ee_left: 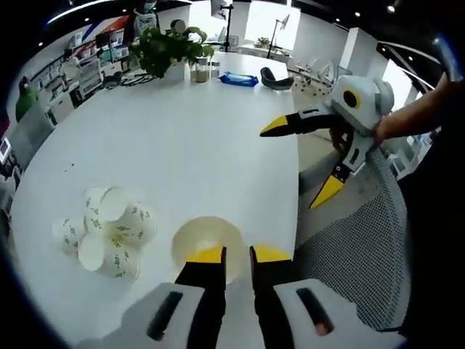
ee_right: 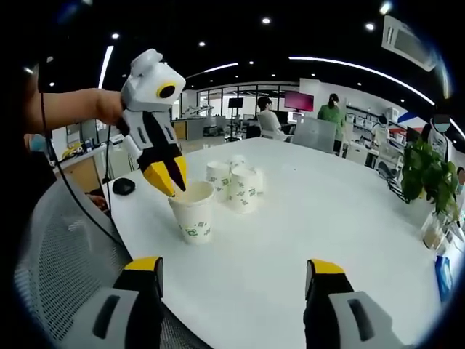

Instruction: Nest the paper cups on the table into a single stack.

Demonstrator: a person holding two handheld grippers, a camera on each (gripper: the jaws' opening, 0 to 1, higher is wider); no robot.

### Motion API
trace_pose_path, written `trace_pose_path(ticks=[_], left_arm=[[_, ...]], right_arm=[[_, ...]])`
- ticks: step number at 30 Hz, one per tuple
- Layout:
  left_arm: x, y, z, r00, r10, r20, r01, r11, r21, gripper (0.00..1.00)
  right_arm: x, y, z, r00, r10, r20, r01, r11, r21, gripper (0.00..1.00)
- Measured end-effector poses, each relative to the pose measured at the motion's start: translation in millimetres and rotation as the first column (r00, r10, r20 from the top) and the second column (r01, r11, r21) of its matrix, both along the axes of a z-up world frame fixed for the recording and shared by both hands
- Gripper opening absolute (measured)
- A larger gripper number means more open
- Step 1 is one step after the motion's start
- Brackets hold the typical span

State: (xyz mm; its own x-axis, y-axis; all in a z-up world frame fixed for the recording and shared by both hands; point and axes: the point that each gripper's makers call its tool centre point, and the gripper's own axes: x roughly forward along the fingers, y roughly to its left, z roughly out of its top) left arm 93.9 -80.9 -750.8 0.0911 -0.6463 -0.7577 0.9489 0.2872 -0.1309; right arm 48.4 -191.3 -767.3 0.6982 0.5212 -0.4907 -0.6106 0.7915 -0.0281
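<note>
A white round table (ee_left: 182, 138) was seen in the left gripper view, with a single paper cup (ee_left: 207, 247) standing upright near its close edge. The rim of that cup was pinched between the yellow-tipped jaws of the left gripper (ee_left: 236, 256), which were drawn nearly together, one tip inside the cup and one outside. In the right gripper view the same cup (ee_right: 193, 212), marked with a green print, was seen held at its rim by the left gripper (ee_right: 168, 182), reached down from above in a person's hand (ee_right: 109, 107). A cluster of further paper cups (ee_left: 105, 233) was grouped on the table just beside the held cup; some appeared tipped, though their exact poses could not be told. In the right gripper view this cluster (ee_right: 236, 185) was seen behind the held cup. The right gripper (ee_left: 305, 156) was held above the table edge, well apart from the cups, its jaws spread wide and nothing between them. A potted plant (ee_left: 167, 47) and a blue packet (ee_left: 238, 78) were noted at the far side of the table. A mesh chair back (ee_left: 363, 247) was seen beside the table
</note>
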Motion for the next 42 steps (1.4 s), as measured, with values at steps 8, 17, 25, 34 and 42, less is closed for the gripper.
trace_pose_path(ticks=[8,17,25,34,42], left_arm=[[20.8,5.8,11.8,0.996,0.079,0.034,-0.077,0.995,-0.061,0.22],[43.2,24.4,16.1,0.987,0.154,0.049,-0.149,0.985,-0.090,0.29],[72.7,51.3,15.5,0.963,0.255,0.089,-0.248,0.965,-0.091,0.39],[99.4,73.6,7.8,0.938,0.327,0.115,-0.318,0.944,-0.089,0.41],[130.5,86.6,-4.4,0.895,0.413,0.167,-0.402,0.910,-0.099,0.44]], right_arm=[[0.8,-1.0,0.3,1.000,-0.007,0.002,0.007,1.000,0.002,0.81],[1.2,-1.7,0.8,1.000,-0.010,0.006,0.010,1.000,0.005,0.81],[1.5,-0.6,2.6,1.000,-0.010,0.008,0.009,1.000,0.020,0.83],[2.3,1.6,6.1,1.000,-0.013,0.013,0.012,0.999,0.047,0.86],[3.1,2.0,7.2,1.000,-0.018,0.014,0.017,0.998,0.063,0.90]])
